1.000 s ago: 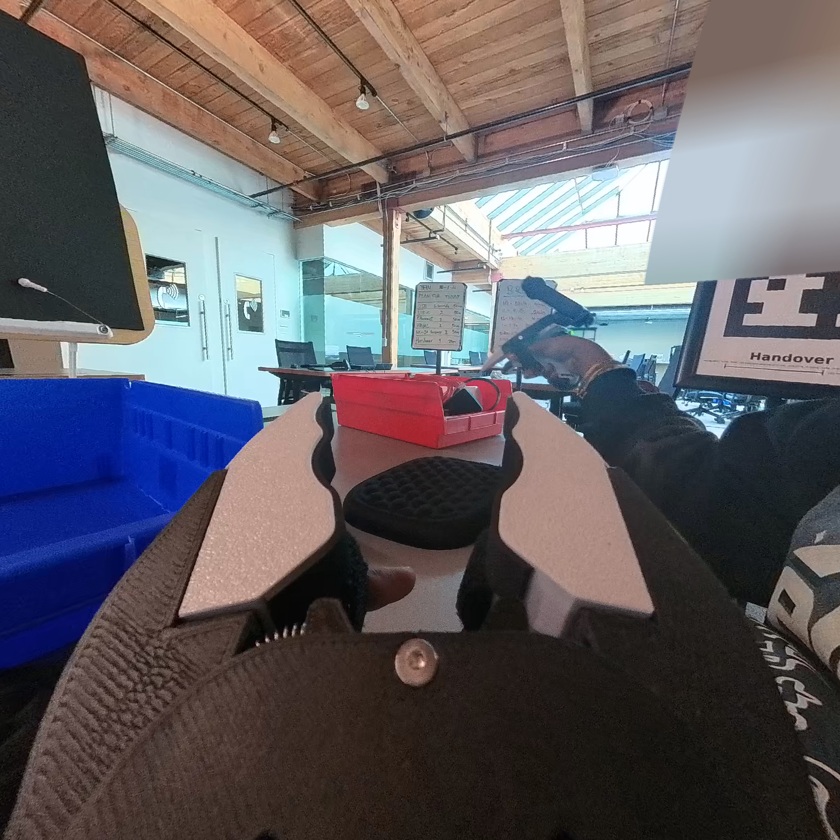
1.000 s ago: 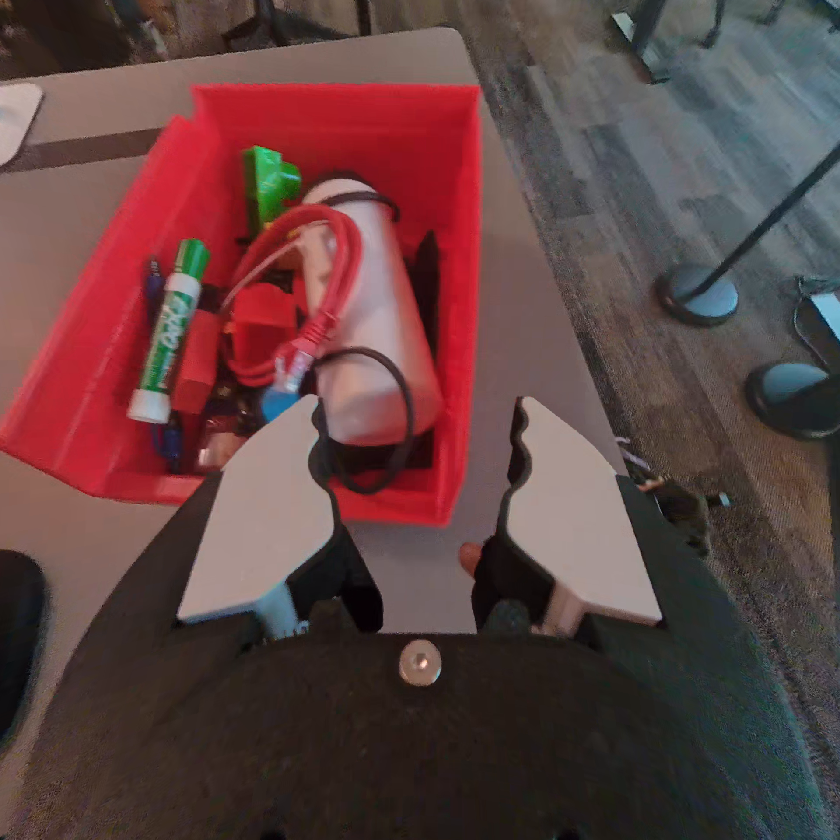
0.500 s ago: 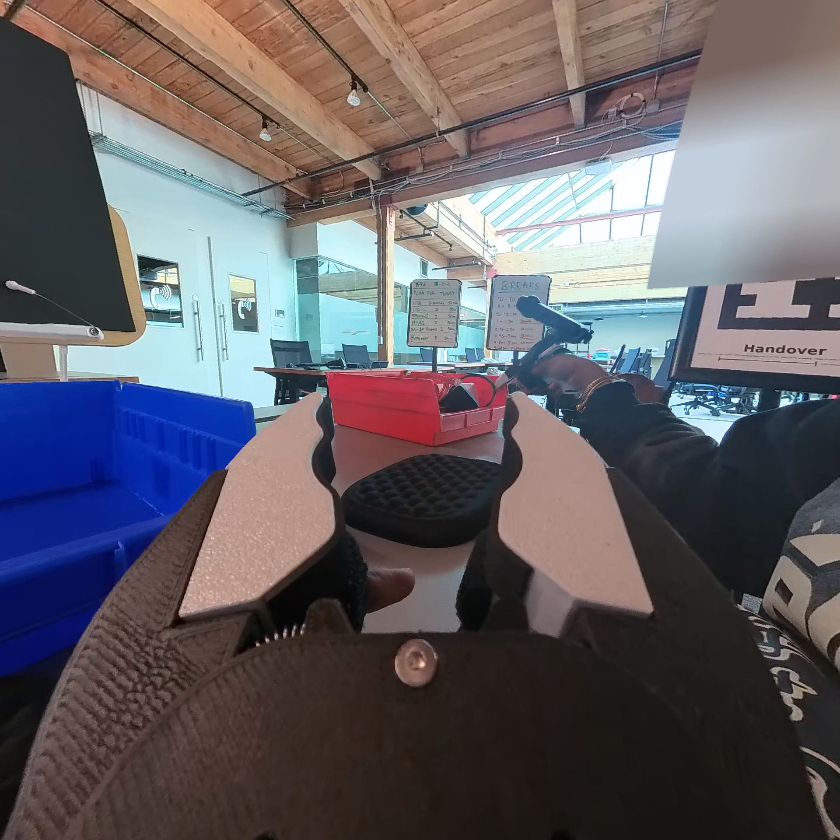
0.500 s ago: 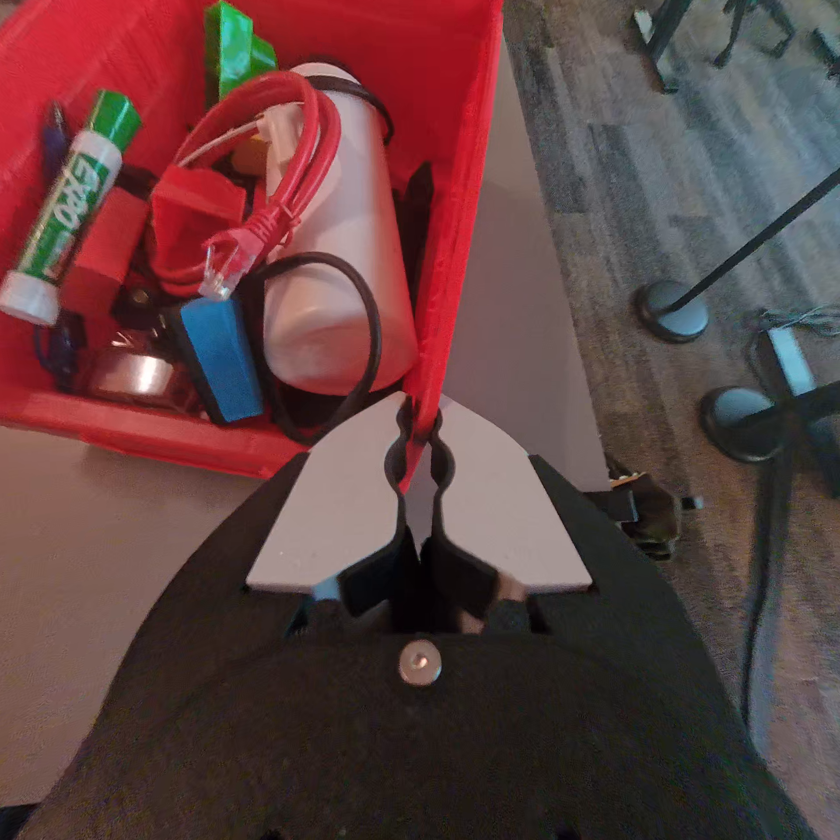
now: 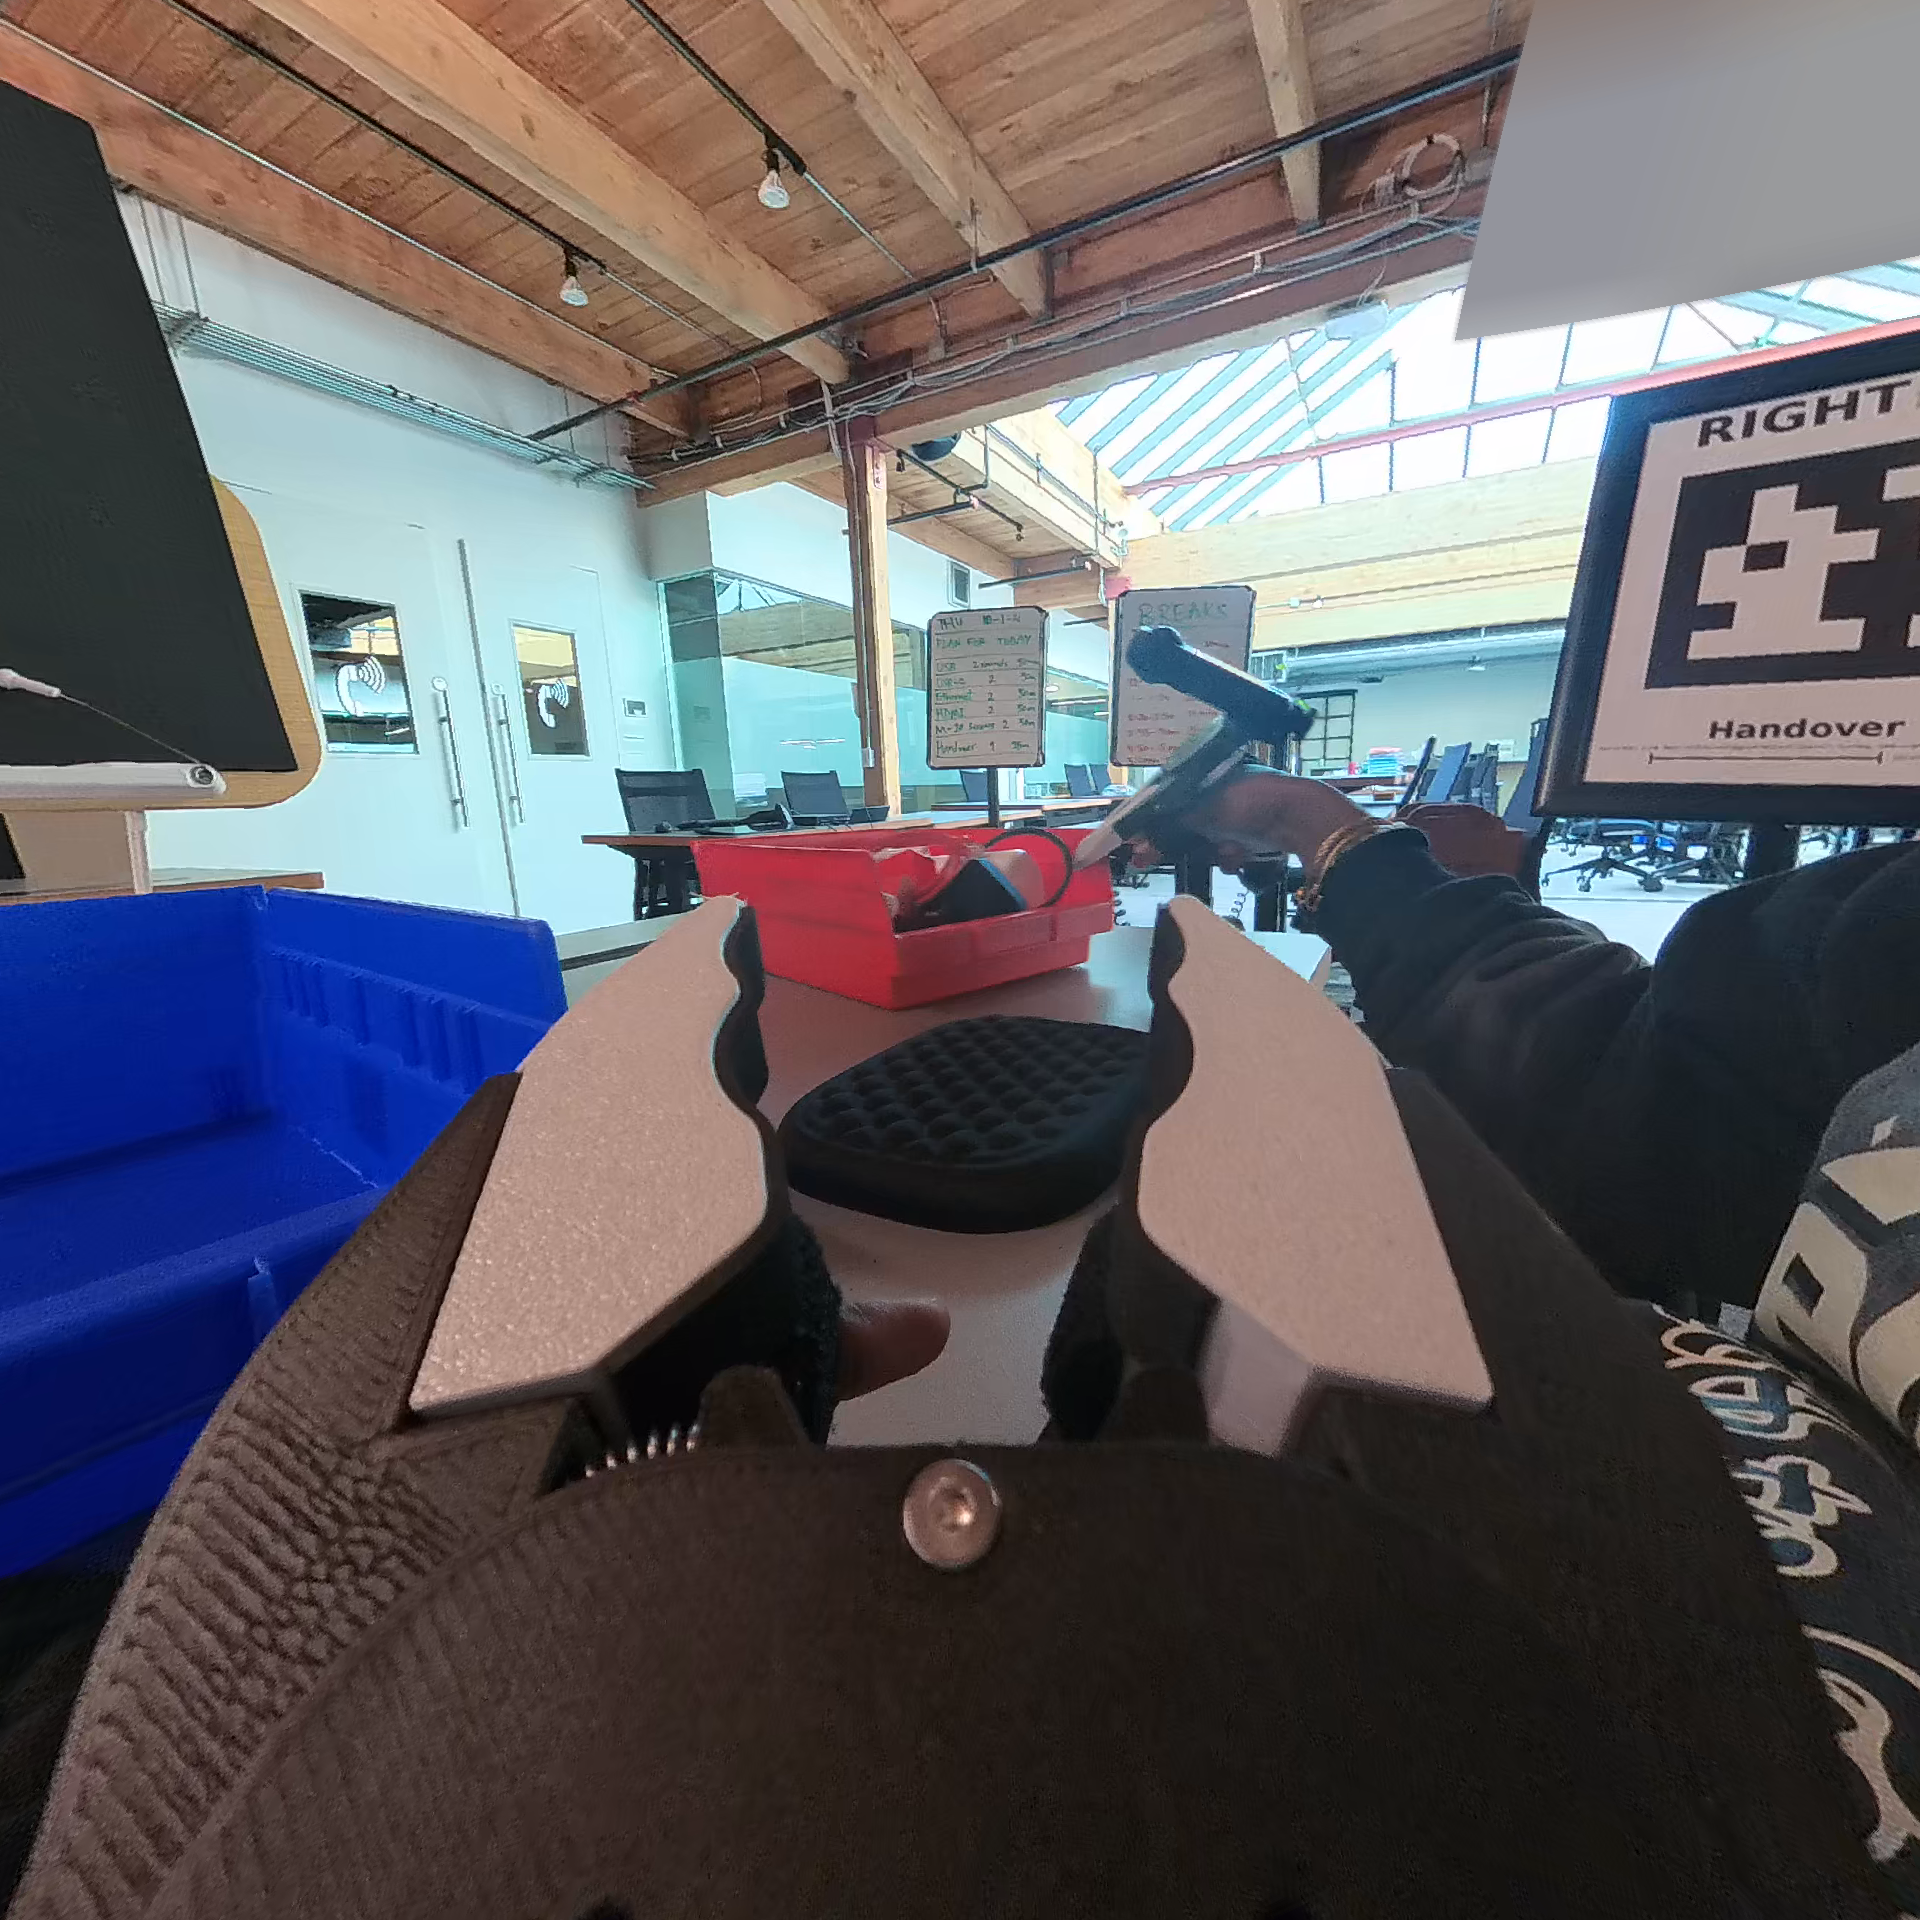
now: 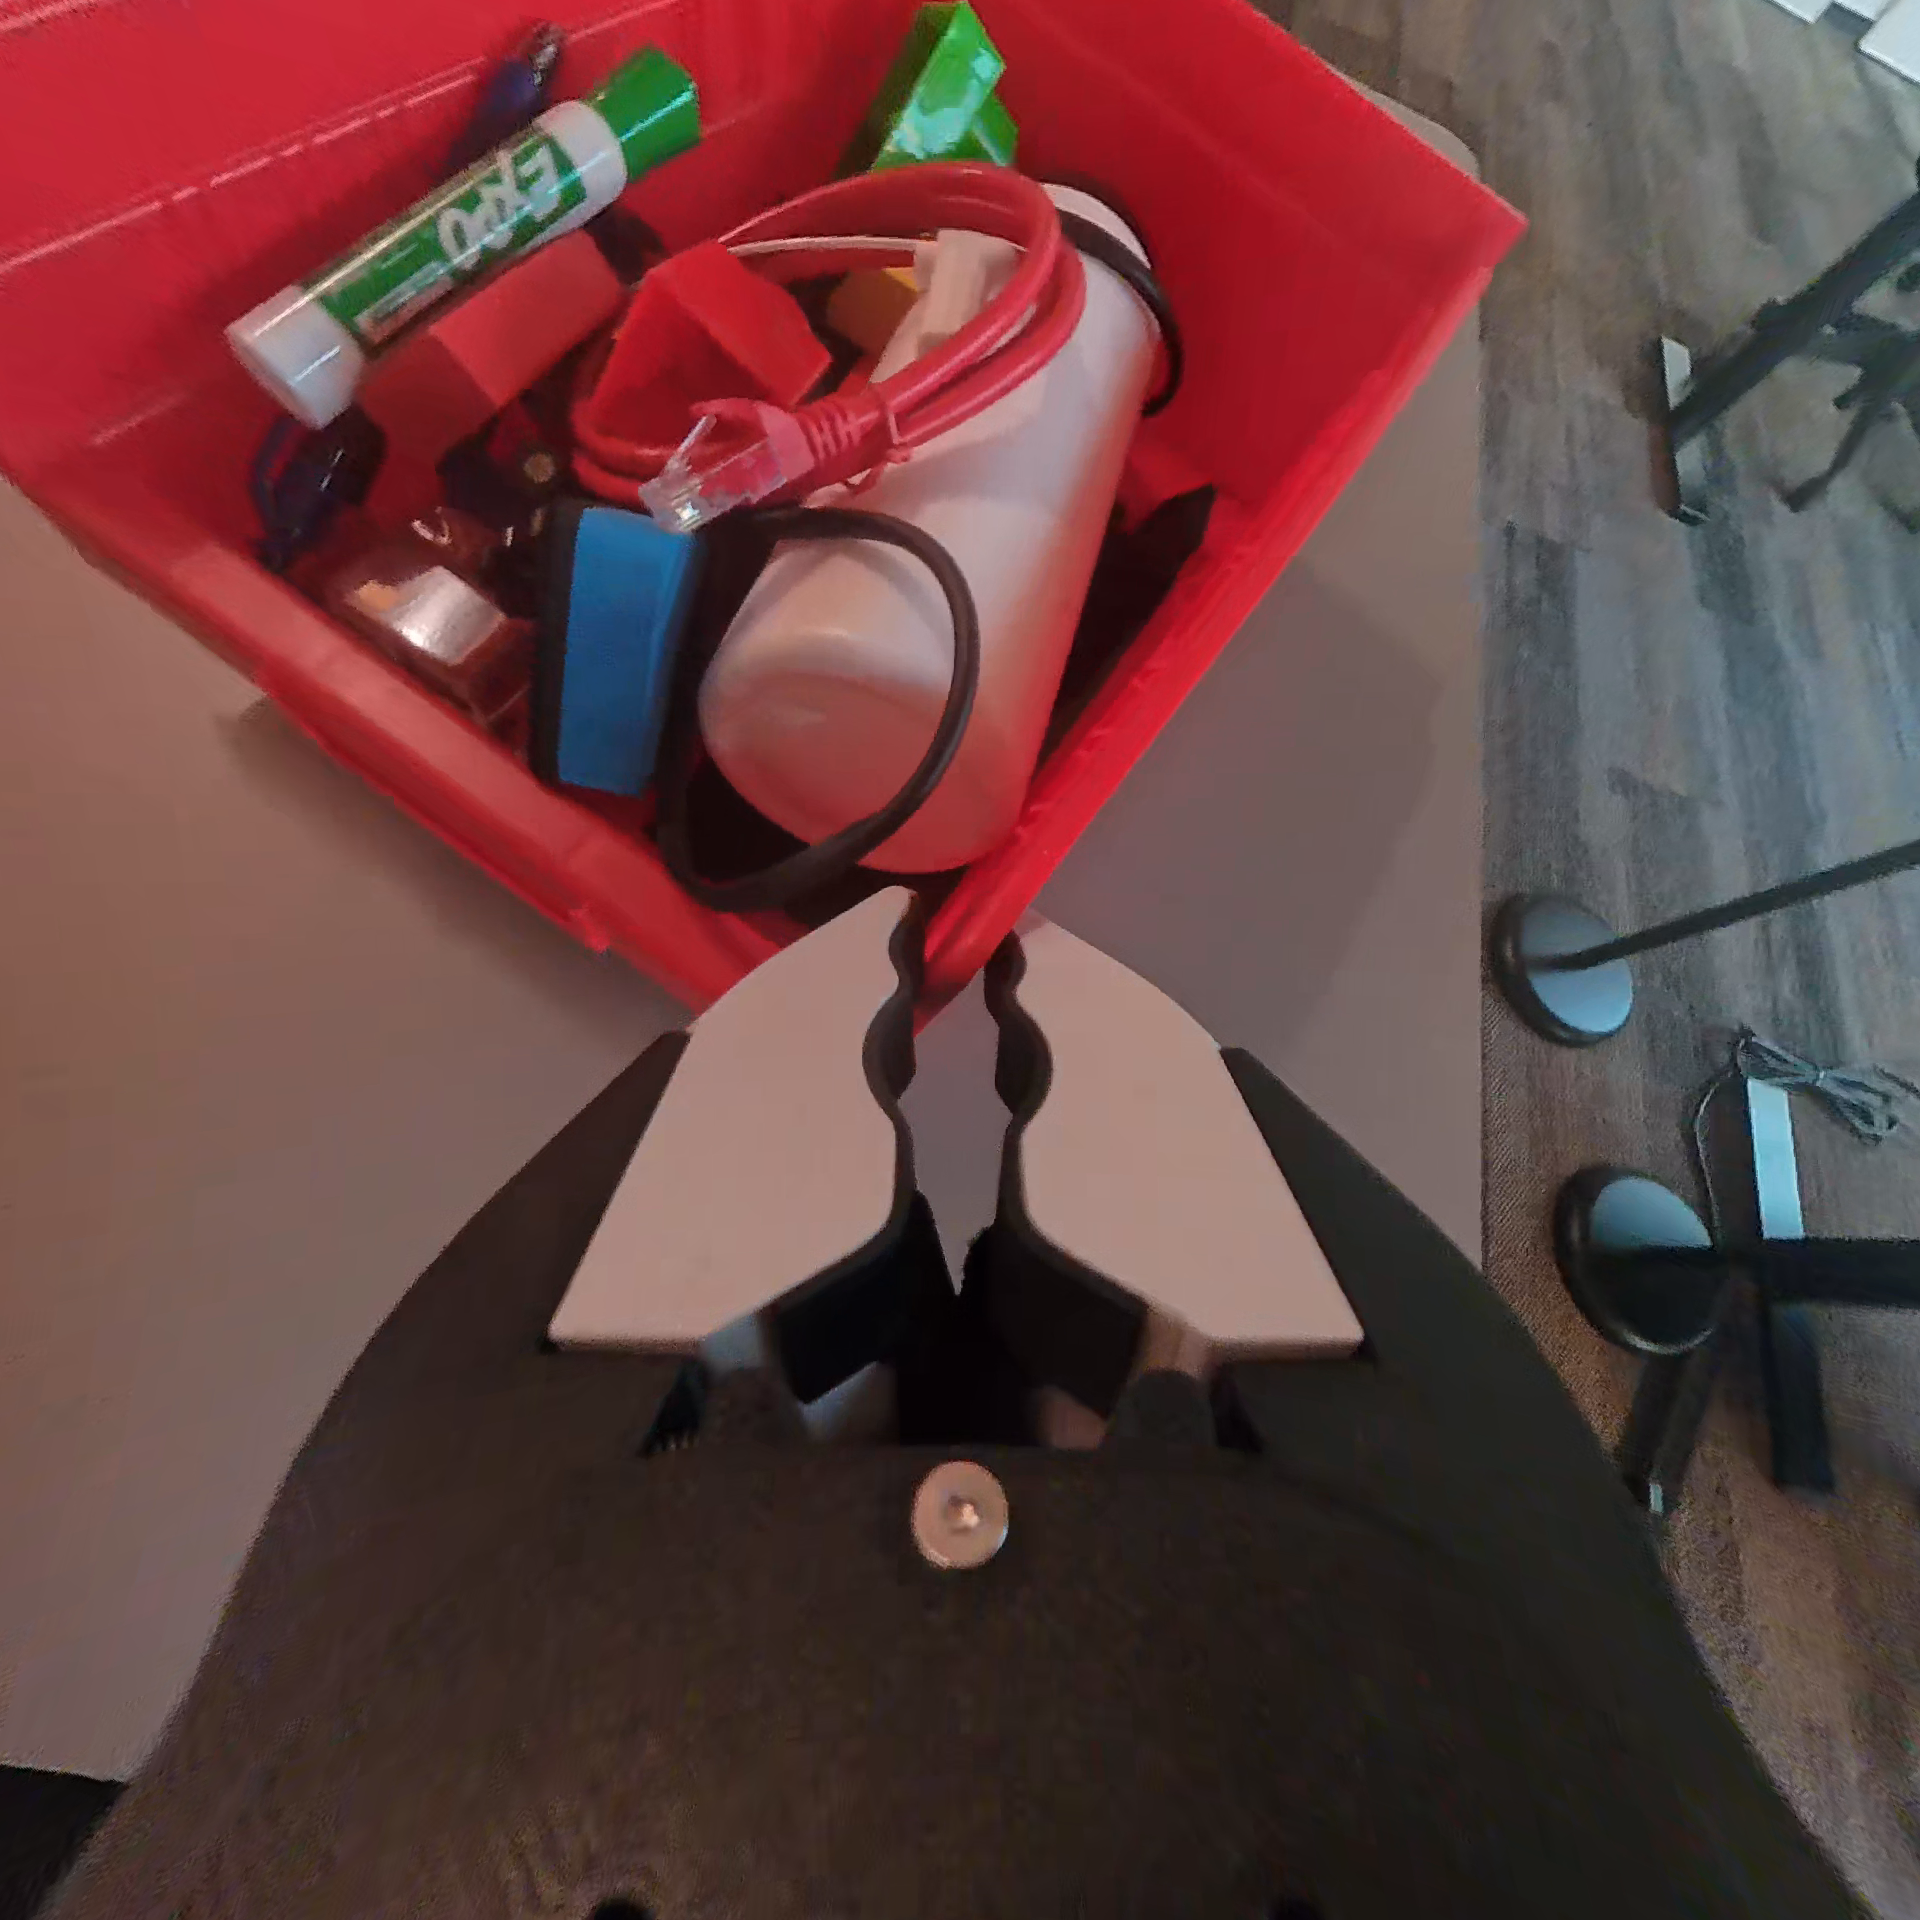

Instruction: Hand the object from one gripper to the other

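Right gripper (image 6: 954,935) nearly closed at the near right corner of the red bin (image 6: 1340,208) — corner wall sits between the tips; actual clamping cannot be told.

Left gripper (image 5: 951,940) rests low with its jaws wide apart and nothing between them, pointing over a black dimpled pad (image 5: 966,1117) toward the bin; a blue bin (image 5: 208,1091) stands to its left. The red bin holds a white bottle (image 6: 935,644), red cable (image 6: 935,312), green marker (image 6: 457,229) and blue block (image 6: 613,655) — all just ahead of the right gripper's tips.
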`<action>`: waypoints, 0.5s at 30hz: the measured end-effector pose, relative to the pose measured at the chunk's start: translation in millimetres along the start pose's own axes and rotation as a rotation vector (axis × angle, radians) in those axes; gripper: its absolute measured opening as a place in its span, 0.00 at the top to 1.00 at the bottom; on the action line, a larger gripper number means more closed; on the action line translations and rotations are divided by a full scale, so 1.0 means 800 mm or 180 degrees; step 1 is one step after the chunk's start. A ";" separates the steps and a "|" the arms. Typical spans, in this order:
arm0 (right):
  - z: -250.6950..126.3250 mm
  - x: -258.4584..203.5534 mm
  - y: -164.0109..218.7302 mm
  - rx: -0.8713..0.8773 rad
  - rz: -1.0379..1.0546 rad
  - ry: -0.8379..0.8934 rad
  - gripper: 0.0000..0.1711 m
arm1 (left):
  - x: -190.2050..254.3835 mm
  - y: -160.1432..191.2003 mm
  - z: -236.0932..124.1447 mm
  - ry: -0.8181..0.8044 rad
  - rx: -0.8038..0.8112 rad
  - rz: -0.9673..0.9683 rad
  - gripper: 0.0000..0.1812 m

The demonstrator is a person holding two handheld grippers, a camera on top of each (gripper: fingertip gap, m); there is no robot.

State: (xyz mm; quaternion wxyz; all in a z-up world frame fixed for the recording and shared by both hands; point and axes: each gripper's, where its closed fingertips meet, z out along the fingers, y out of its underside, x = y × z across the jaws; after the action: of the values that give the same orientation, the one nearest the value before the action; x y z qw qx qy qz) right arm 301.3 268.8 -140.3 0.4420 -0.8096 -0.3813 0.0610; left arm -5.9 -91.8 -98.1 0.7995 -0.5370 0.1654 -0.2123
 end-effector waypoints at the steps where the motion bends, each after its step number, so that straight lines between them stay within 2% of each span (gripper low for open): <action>1: 0.003 -0.005 -0.004 -0.0002 -0.0064 -0.0009 0.94 | 0.000 0.000 0.000 0.0006 -0.0006 0.0010 0.61; 15: 0.037 -0.094 -0.056 0.0102 -0.0636 -0.0410 0.92 | 0.014 0.011 0.003 0.0125 -0.0171 0.0277 0.61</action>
State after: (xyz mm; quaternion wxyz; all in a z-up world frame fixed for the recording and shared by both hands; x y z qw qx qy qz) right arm 210.7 252.4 -142.1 0.4333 -0.7549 -0.4867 0.0747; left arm 6.1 -92.6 -105.7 0.7899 -0.5463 0.2098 -0.1833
